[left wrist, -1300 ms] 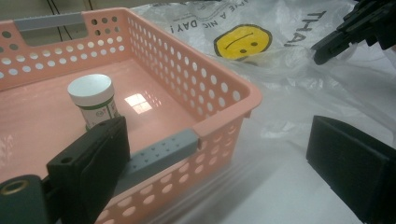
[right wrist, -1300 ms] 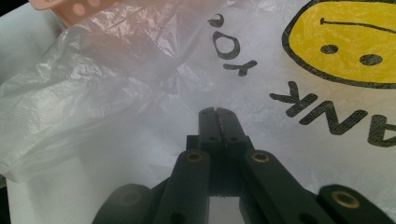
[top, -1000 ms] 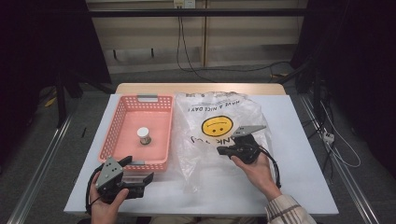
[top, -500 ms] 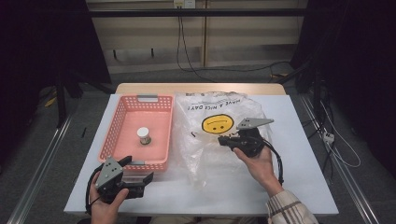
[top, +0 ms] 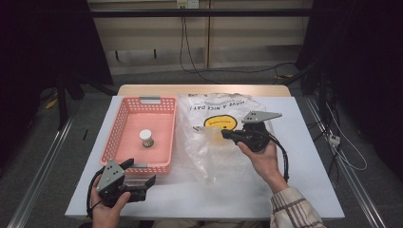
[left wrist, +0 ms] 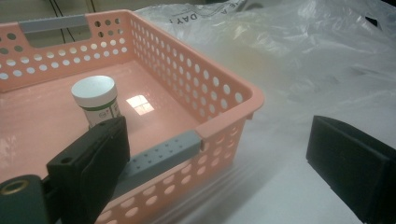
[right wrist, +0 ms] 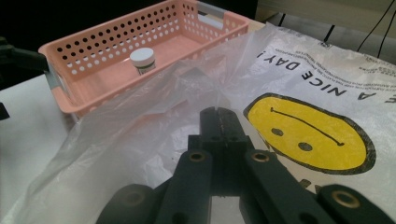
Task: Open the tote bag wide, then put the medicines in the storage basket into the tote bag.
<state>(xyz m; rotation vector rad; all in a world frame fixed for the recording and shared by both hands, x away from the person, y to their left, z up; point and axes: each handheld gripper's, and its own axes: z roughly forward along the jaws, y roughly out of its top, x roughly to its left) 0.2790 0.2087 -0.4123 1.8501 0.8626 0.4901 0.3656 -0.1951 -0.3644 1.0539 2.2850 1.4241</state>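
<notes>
My right gripper (top: 227, 134) has its jaws closed on a fold of the clear plastic bag (top: 214, 156), and compared with a second ago it sits higher and a little farther up the table, with the pinched film pulled up into a peak that was flatter before. In the right gripper view the two black jaws meet tip to tip at the middle of the picture (right wrist: 218, 122), the thin plastic rising between and around them, and the yellow smiley face (right wrist: 310, 135) printed on the bag lies just to their right. The rest of the bag is spread over the white table (top: 313, 161), its left edge touching the side of the pink basket (top: 124, 142).

My left gripper (top: 141, 178) has not shifted since the earlier frames: it rests at the near left of the table, just in front of the basket's grey handle (left wrist: 161, 158), jaws wide apart with nothing between them. Inside the basket, the small white-capped jar (left wrist: 95, 99) stands upright where it stood before.
</notes>
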